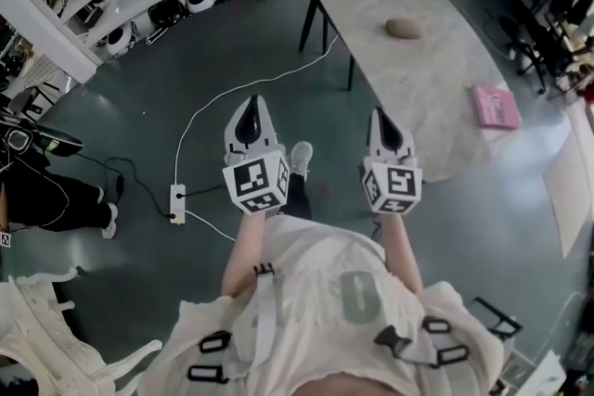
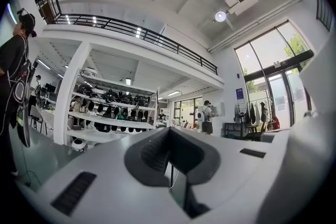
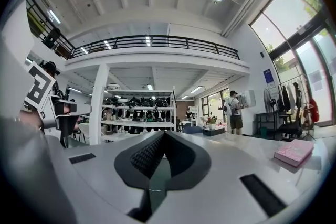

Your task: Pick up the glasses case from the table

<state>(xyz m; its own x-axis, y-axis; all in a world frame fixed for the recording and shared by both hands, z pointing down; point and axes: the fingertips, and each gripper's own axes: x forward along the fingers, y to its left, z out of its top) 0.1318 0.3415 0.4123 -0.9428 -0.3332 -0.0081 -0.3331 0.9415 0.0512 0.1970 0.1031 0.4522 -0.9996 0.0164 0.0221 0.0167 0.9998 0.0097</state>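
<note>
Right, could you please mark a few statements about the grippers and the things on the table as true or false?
1. Both the left gripper and the right gripper are over the floor, short of the table. True.
2. The right gripper holds the glasses case. False: the case lies on the table, apart from both grippers.
3. A pink box lies on the table, nearer the person than the case. True.
4. The left gripper's jaws stand wide open. False: they are together, with nothing between them.
5. The power strip lies on the table. False: it lies on the floor, to the left of the left gripper.
</note>
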